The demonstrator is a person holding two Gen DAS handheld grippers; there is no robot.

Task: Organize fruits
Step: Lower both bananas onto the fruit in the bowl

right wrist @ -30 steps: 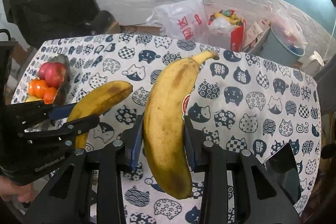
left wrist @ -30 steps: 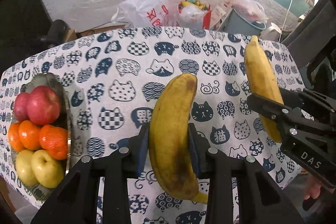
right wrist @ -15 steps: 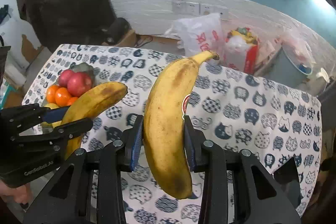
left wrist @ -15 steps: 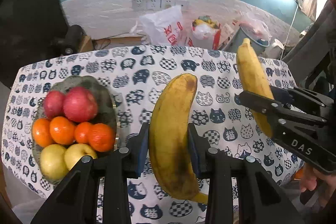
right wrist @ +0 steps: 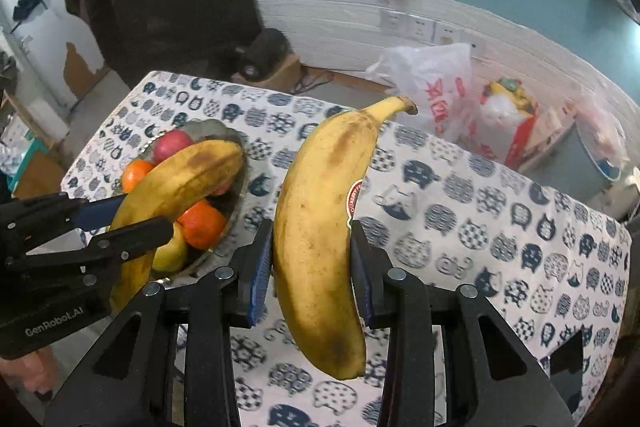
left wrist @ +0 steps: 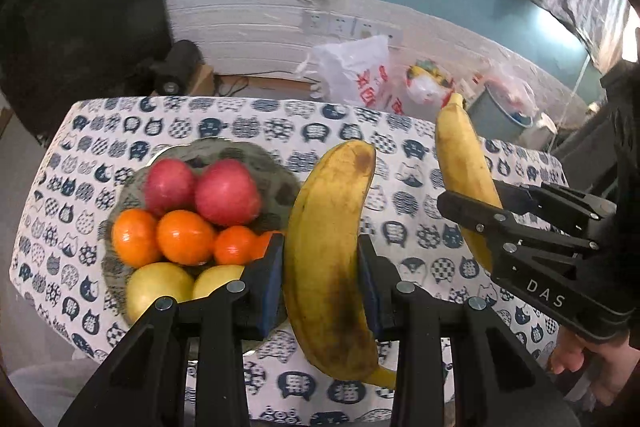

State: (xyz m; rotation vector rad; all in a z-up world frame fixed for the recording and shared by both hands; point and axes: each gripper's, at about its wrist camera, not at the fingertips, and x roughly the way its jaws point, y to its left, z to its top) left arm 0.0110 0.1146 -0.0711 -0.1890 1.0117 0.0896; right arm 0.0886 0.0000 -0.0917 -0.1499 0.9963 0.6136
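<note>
Left wrist view shows the biggest thing first: the cat-print tablecloth (left wrist: 256, 123) filling the middle of the frame, and on it, at centre left, the grey fruit bowl (left wrist: 240, 155) I am heading for. It holds two red apples (left wrist: 226, 193) at the back, tangerines (left wrist: 185, 237) in the middle row and two yellow-green apples (left wrist: 158, 287) nearest me — sorted by kind, so I judge the bananas get their own place beside them.

My left gripper (left wrist: 322, 277) is clamped on the spotted banana (left wrist: 330, 259) across its middle, blue pads tight to both sides, the fruit standing roughly upright in the air just right of the bowl. Gripping mid-length keeps it from swinging. Its skin is yellow with a long brown bruise down the inner curve.

My right gripper (right wrist: 312, 267) is closed the same way on the stickered banana (right wrist: 320, 223), held in the air at frame centre in the right wrist view — cleaner skin, light freckling, a red label on its right edge, stem up toward the upper right.
</note>
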